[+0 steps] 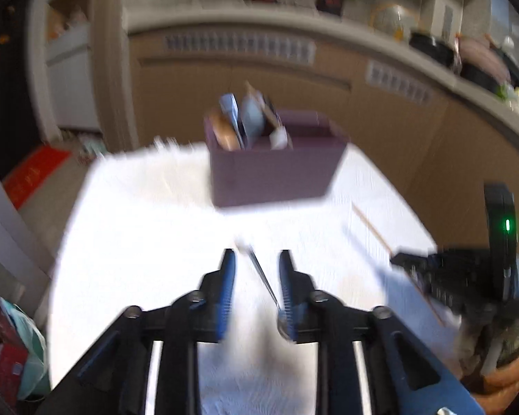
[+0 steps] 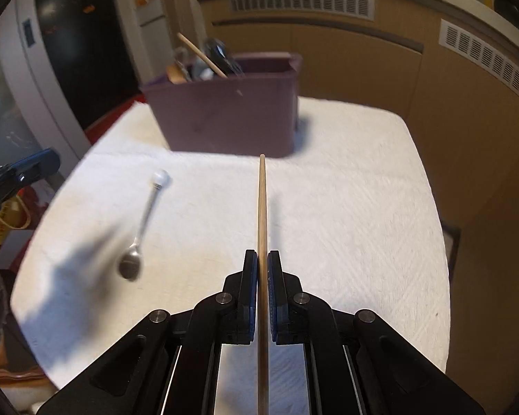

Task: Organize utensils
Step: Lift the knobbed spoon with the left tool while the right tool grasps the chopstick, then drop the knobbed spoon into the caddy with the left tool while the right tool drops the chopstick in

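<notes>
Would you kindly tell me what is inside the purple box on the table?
The purple box holds several upright utensils: a wooden stick, a dark one, and blue and brown ones. Its walls hide their lower parts and the bottom.

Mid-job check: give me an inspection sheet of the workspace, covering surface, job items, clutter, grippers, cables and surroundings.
Surface: white textured cloth covers the table.
Job's things: purple bin at the far side, with several utensils standing in it; spoon lying loose on the cloth; chopstick in the right gripper.
Clutter: nothing seen on the cloth.
Grippers: left gripper open, above the spoon and not gripping it; right gripper shut on the chopstick.
Cables: nothing seen.
Surroundings: wooden cabinets with vent grilles; crowded counter; bags beside the table.
</notes>
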A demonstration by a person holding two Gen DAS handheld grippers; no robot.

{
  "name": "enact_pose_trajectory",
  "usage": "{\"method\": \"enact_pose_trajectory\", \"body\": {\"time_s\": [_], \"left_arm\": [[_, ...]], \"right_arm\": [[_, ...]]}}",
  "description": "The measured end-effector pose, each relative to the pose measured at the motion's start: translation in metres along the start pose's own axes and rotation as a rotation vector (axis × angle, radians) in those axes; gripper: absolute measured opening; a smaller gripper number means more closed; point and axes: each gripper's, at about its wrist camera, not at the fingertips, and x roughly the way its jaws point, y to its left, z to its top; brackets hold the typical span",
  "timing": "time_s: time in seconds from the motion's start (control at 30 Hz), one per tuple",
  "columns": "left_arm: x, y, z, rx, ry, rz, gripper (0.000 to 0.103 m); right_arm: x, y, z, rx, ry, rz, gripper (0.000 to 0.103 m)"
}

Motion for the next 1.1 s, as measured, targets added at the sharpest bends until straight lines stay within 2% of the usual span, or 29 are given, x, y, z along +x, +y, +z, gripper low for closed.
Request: {"method": "enact_pose_trajectory", "body": {"time_s": [0.1,0.17,0.27,0.4,0.47,0.53,0.6,0.63,0.67,0.9,0.97,1.0,1.1], "left_arm": [[0.028,-0.006,-0.006,0.023,0.063,-0.033,0.030],[0.046,-0.011,-0.001,0.047,0.057,-0.015,0.041],[0.079,-0.014,0.012,0.071,0.067,0.062,0.041],[0.119,-0.002,0.024,0.025,0.129,0.126,0.041],[0.129,0.003,0.026,0.002,0.144,0.135,0.041],[0.136,0.005,0.024,-0.007,0.156,0.128,0.041],[0.137,0.004,0.023,0.010,0.141,0.135,0.036],[0.136,0.004,0.022,0.022,0.135,0.137,0.026],[0.135,0.003,0.022,0.033,0.128,0.135,0.019],[0.113,0.005,0.016,0.046,0.071,0.126,0.019],[0.102,0.005,0.014,0.047,0.045,0.125,0.019],[0.095,0.004,0.013,0.052,0.028,0.127,0.019],[0.071,0.000,0.009,0.074,-0.027,0.138,0.019]], "right_arm": [[0.014,-0.007,-0.007,0.019,0.031,-0.007,0.008],[0.019,-0.009,-0.012,0.015,0.045,0.003,0.008],[0.022,-0.008,-0.016,-0.012,0.044,-0.012,0.009],[0.021,-0.011,-0.014,-0.030,0.042,0.006,0.013],[0.020,-0.017,-0.006,-0.014,0.042,0.032,0.014],[0.024,-0.024,0.006,0.007,0.050,0.074,0.021],[0.031,-0.026,0.017,0.007,0.054,0.073,0.024],[0.036,-0.026,0.023,-0.006,0.056,0.061,0.024],[0.044,-0.025,0.029,-0.016,0.064,0.053,0.024],[0.074,-0.005,0.041,-0.100,0.100,-0.024,0.023],[0.073,0.006,0.038,-0.168,0.101,-0.067,0.017],[0.072,0.012,0.036,-0.200,0.104,-0.072,0.006],[0.061,0.020,0.032,-0.210,0.093,-0.054,0.005]]}}
